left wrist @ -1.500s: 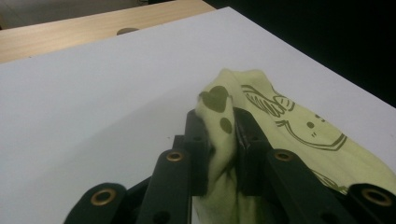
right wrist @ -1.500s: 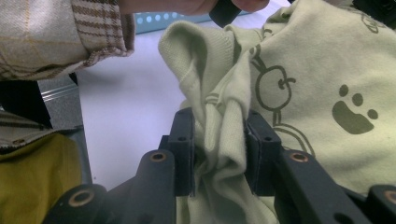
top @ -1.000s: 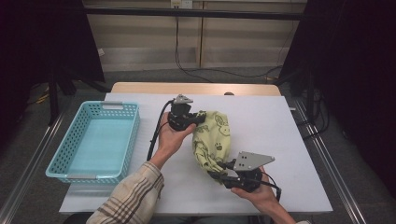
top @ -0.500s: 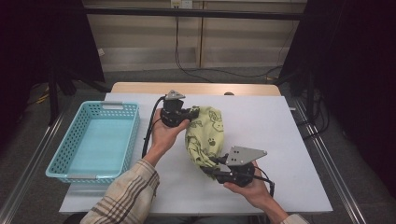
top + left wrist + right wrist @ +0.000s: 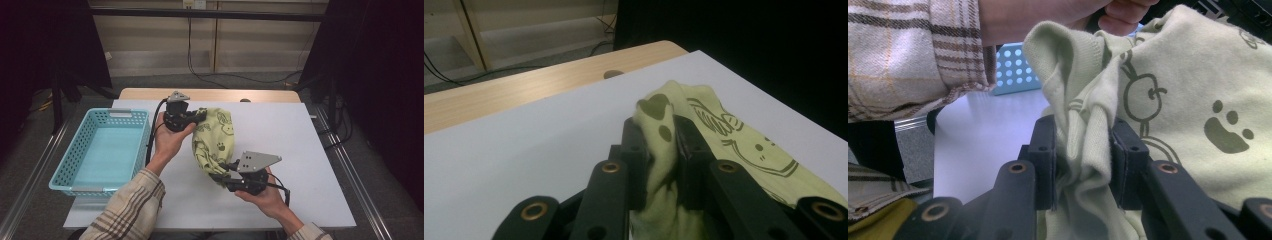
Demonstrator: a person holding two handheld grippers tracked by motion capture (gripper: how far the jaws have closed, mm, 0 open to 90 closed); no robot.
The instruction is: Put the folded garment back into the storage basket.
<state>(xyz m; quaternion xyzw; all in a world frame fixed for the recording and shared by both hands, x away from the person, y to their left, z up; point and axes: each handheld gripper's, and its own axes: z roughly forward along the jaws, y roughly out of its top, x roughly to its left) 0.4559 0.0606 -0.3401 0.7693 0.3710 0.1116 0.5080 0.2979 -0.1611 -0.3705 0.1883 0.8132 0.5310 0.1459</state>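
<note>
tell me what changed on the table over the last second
Both claws carried the green printed cloth leftwards across the white table, toward the blue basket, and raised it slightly. The left claw stays clamped on the cloth's far end, the right claw on its near end; nothing was let go. The basket has not moved.

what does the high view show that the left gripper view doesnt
High view alone: the blue basket at the table's left, the right tool shut on the cloth's near end, and a plaid sleeve. Left gripper view alone: the left tool close up, its pads pinching bunched fabric. Both: the green printed cloth, the white table and its wooden far edge.
</note>
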